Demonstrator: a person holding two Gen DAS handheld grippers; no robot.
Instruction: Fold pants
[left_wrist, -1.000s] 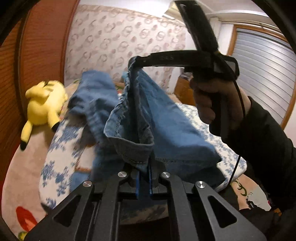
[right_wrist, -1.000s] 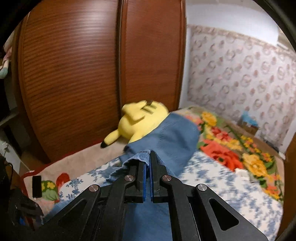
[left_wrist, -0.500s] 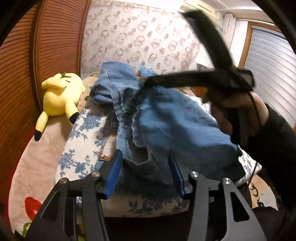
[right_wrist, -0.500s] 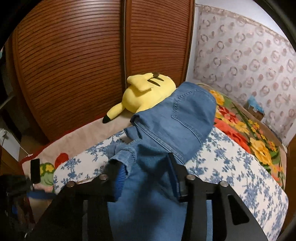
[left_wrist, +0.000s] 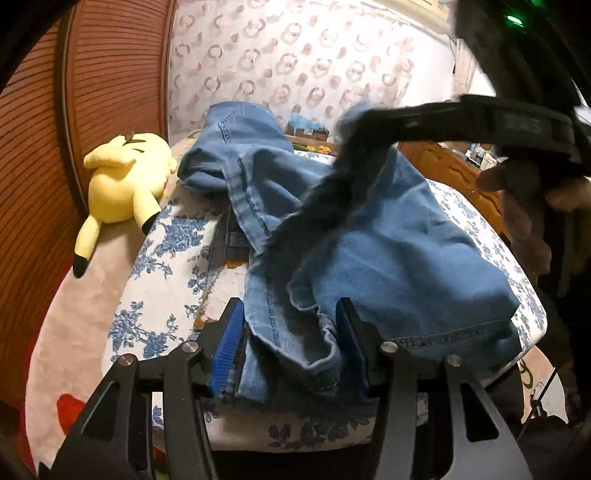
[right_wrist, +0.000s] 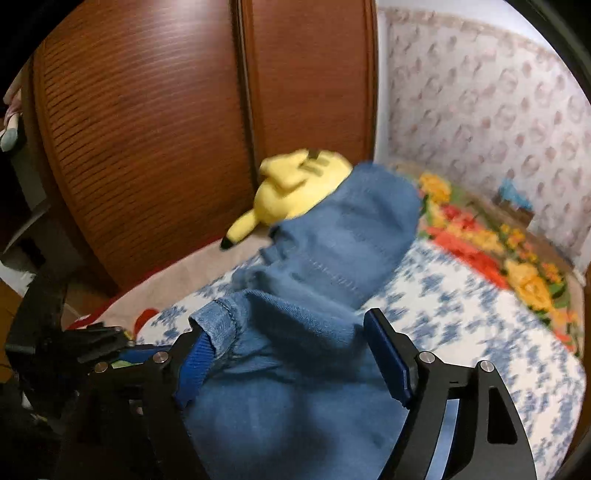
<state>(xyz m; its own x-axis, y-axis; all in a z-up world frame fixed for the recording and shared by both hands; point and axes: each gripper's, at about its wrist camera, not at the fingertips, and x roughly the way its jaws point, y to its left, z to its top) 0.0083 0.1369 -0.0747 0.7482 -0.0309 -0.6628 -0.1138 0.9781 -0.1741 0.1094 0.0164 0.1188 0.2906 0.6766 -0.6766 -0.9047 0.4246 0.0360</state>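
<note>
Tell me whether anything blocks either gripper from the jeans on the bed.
Nothing visible does. The jeans lie directly between the open fingers of the left gripper and right gripper. The yellow plush sits off to the side.

The pants (left_wrist: 388, 243) are blue jean cloth, a bit rough, with sewn lines you can see. The bed cover (left_wrist: 162, 258) is soft cloth with blue flowers. The yellow toy (left_wrist: 125, 177) looks soft and fuzzy. The closet doors (right_wrist: 155, 129) are shiny brown wood with ridges. The left gripper (left_wrist: 291, 343) is dull black with ridged blue pads (left_wrist: 225, 350) and shiny metal screws.
</note>
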